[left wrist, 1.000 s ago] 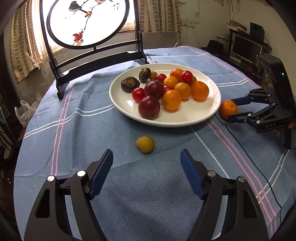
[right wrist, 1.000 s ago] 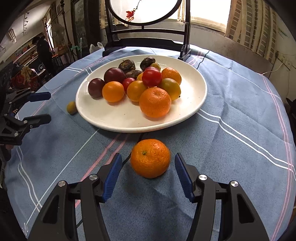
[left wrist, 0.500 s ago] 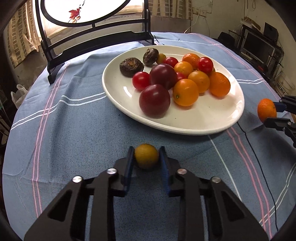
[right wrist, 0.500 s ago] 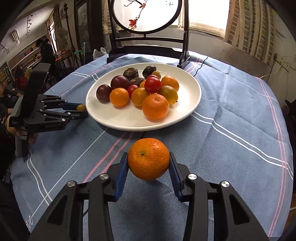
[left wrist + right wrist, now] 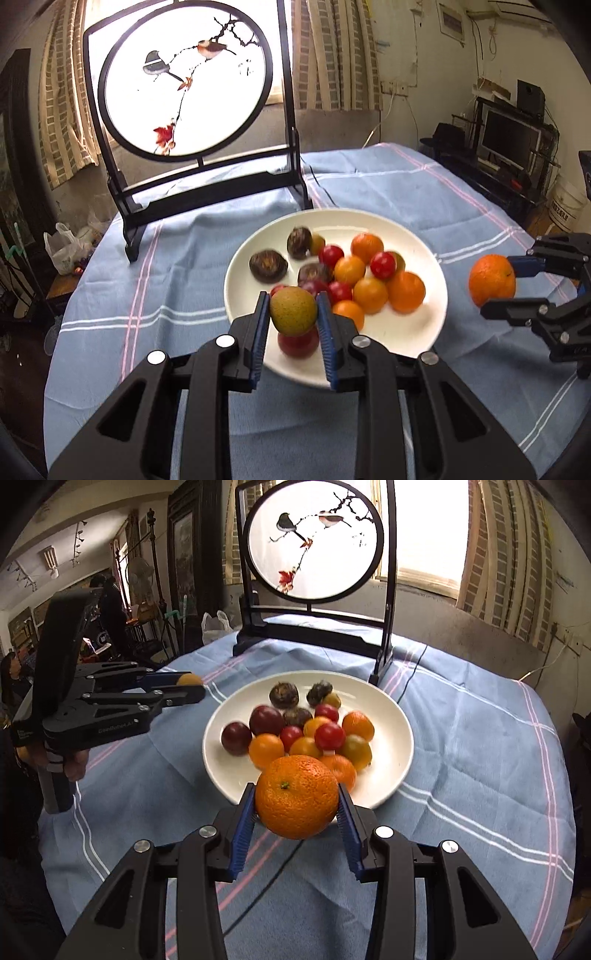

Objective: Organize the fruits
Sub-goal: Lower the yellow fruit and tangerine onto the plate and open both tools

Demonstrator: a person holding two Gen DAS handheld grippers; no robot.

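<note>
My left gripper [image 5: 292, 314] is shut on a small yellow-green fruit [image 5: 293, 311] and holds it in the air over the near rim of the white plate [image 5: 417, 236]. My right gripper [image 5: 297, 806] is shut on a large orange [image 5: 297, 797], lifted above the cloth at the plate's near edge [image 5: 399, 775]. The plate holds several oranges, red tomatoes, dark plums and brown wrinkled fruits. The orange also shows in the left wrist view [image 5: 492, 281], right of the plate. The left gripper shows in the right wrist view [image 5: 192, 686], left of the plate, with the small fruit [image 5: 189, 679] between its fingers.
A black-framed round bird screen [image 5: 184, 81] stands on the blue striped tablecloth [image 5: 155, 280] behind the plate. A thin black cable [image 5: 273, 867] runs across the cloth under the right gripper. A person's hand [image 5: 70, 768] grips the left handle. Furniture and a monitor [image 5: 509, 136] stand beyond the table.
Both grippers closed on their fruits, the left on the small yellow-green one, the right on the orange, then lifted them off the cloth toward the plate.
</note>
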